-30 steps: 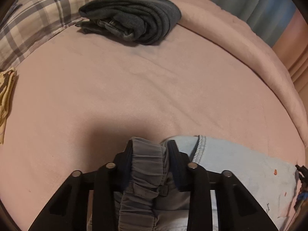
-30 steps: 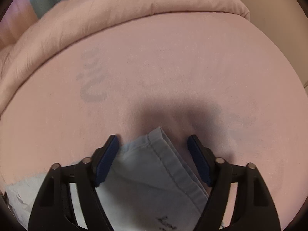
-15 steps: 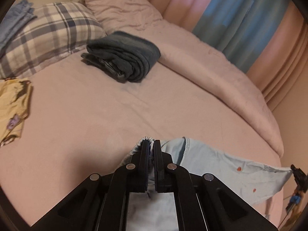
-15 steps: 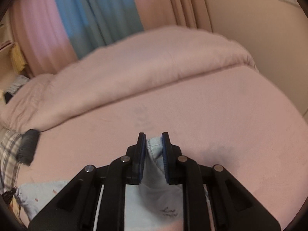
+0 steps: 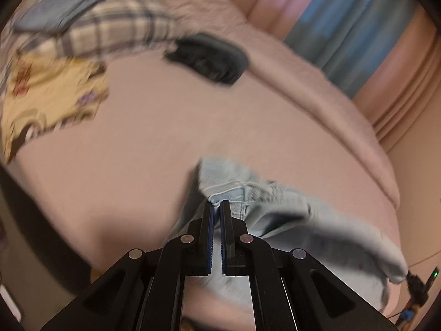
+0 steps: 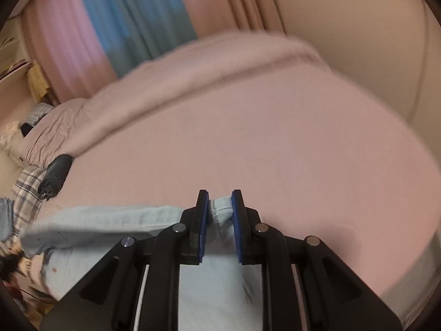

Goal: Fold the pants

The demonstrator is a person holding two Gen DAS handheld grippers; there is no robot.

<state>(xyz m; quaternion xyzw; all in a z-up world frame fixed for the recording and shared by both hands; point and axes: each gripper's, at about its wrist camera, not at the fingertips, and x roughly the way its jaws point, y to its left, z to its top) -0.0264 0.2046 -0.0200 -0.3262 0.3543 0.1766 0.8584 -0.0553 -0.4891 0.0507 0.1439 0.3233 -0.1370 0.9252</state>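
Observation:
Light blue pants (image 5: 289, 209) hang lifted above the pink bed (image 5: 154, 143), stretched between both grippers. My left gripper (image 5: 217, 202) is shut on the pants at the waistband end. My right gripper (image 6: 219, 197) is shut on a hem of the same pants (image 6: 110, 220), with cloth bunched between the blue pads. The pants run off to the left in the right wrist view and to the right in the left wrist view. Both views are blurred by motion.
A folded dark garment (image 5: 209, 58) lies on the bed near a plaid pillow (image 5: 110, 33). A yellow patterned cloth (image 5: 46, 96) lies at the left. A rolled pink duvet (image 6: 193, 66) runs along the far side, with curtains (image 6: 124, 19) behind.
Both grippers closed on the pants, then lifted them off the bed. The cameras rose and tilted, so more of the room shows now.

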